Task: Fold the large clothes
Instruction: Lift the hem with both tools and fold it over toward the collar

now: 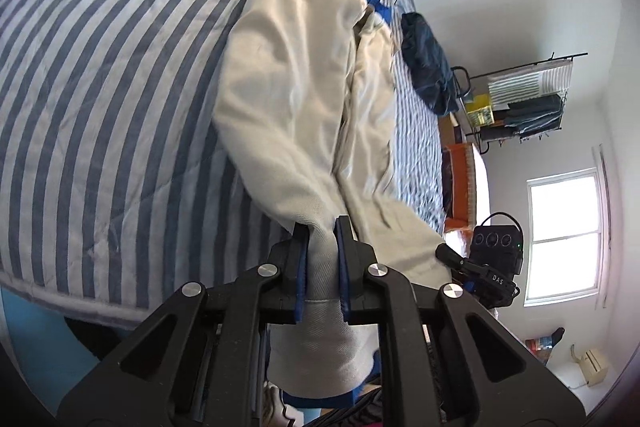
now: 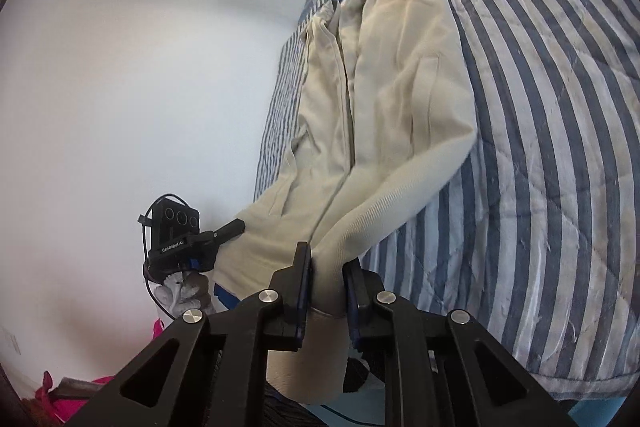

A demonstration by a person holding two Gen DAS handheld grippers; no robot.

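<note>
The cream jacket [image 1: 304,79] is spread along the striped bed [image 1: 100,87]. Its near end is pinched by the left hand-held gripper [image 1: 322,227] and the right hand-held gripper [image 2: 326,259], each nearly closed on a cuff, presumably so the sleeves can be folded over.

Cream jacket [image 1: 296,75] — blue lining; quilt [image 1: 100,87] — blue-white stripes.

A home bedroom: striped quilt [image 1: 100,99] on bed, window [image 1: 564,235], storage rack [image 1: 524,99].
</note>
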